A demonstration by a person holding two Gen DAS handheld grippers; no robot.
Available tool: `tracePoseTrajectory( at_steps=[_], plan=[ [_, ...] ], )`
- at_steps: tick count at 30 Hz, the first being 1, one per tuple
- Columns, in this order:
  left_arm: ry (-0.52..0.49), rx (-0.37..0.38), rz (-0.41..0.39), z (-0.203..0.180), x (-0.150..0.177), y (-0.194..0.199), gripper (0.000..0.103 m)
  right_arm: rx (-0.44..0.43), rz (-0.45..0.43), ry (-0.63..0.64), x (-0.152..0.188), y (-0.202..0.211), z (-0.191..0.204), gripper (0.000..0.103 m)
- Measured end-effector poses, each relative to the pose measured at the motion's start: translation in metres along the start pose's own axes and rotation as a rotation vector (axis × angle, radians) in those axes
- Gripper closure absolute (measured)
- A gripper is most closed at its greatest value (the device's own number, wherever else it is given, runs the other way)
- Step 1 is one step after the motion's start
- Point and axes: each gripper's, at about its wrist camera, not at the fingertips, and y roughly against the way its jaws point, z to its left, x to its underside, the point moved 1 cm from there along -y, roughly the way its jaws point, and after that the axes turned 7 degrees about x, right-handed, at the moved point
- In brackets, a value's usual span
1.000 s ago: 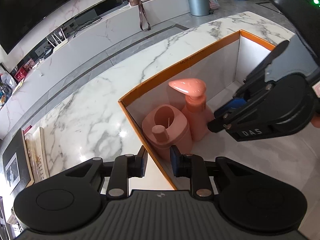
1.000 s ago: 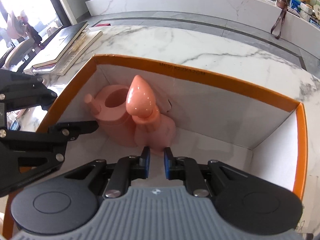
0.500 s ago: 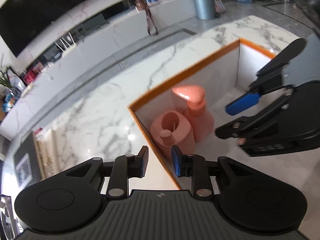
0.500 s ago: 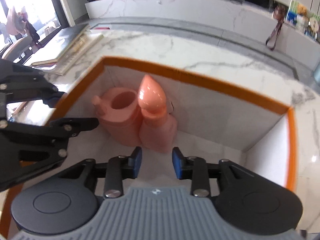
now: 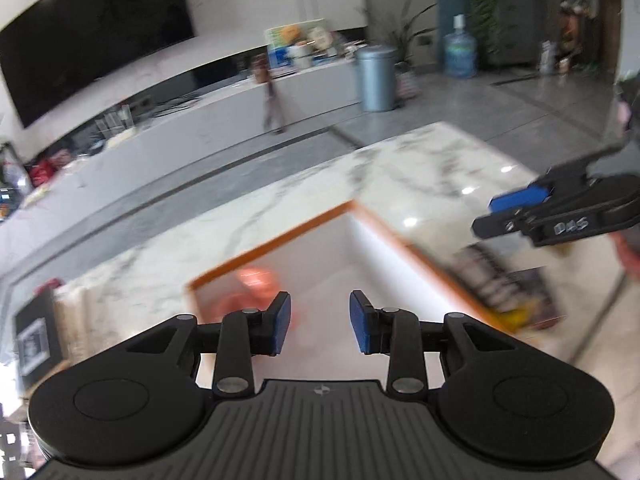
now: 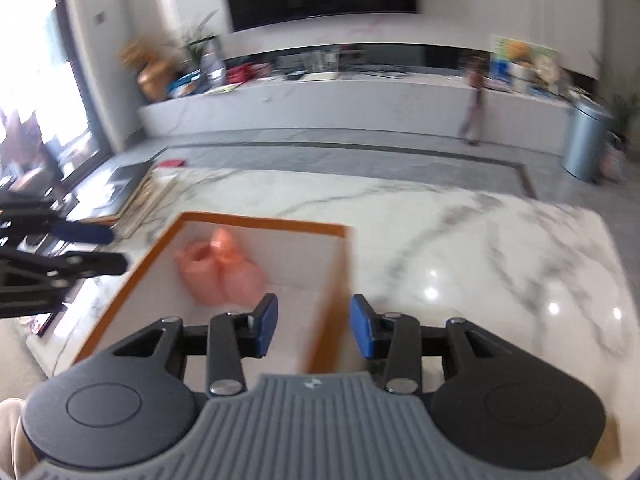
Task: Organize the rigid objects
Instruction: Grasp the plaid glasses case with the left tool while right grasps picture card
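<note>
Hand-held gripper (image 6: 313, 328) opening, empty; box (image 6: 256, 221) holds pink bottles (image 6: 220, 272)

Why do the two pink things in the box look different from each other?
The pink pump bottle has a tall pump head on top, while the pink holder beside it is shorter with an open hole in its top. In the right wrist view the holder sits left of the pump bottle, nearer the box's left wall. Both are the same pink, stand upright side by side, and sit inside the orange-rimmed box. Motion blur hides finer details.
</note>
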Motion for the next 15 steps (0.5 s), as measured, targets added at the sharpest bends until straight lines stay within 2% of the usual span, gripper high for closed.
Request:
tracePoseTrajectory(
  at_steps=[6, 11, 12, 15],
  plan=[
    [0.019, 0.156, 0.036, -0.064, -0.015, -0.009, 0.061, 0.079, 0.032, -0.104, 0.047, 0.029, -0.051, 0.061],
    [0.122, 0.291, 0.086, -0.104, -0.029, -0.049, 0.061, 0.098, 0.046, -0.279, 0.084, 0.027, -0.085, 0.061],
    [0.151, 0.309, 0.099, -0.109, -0.032, -0.06, 0.061, 0.107, 0.057, -0.329, 0.09, 0.023, -0.093, 0.061],
    [0.254, 0.304, 0.136, -0.116, -0.038, -0.099, 0.061, 0.117, 0.081, -0.432, 0.104, 0.011, -0.112, 0.061]
  ],
)
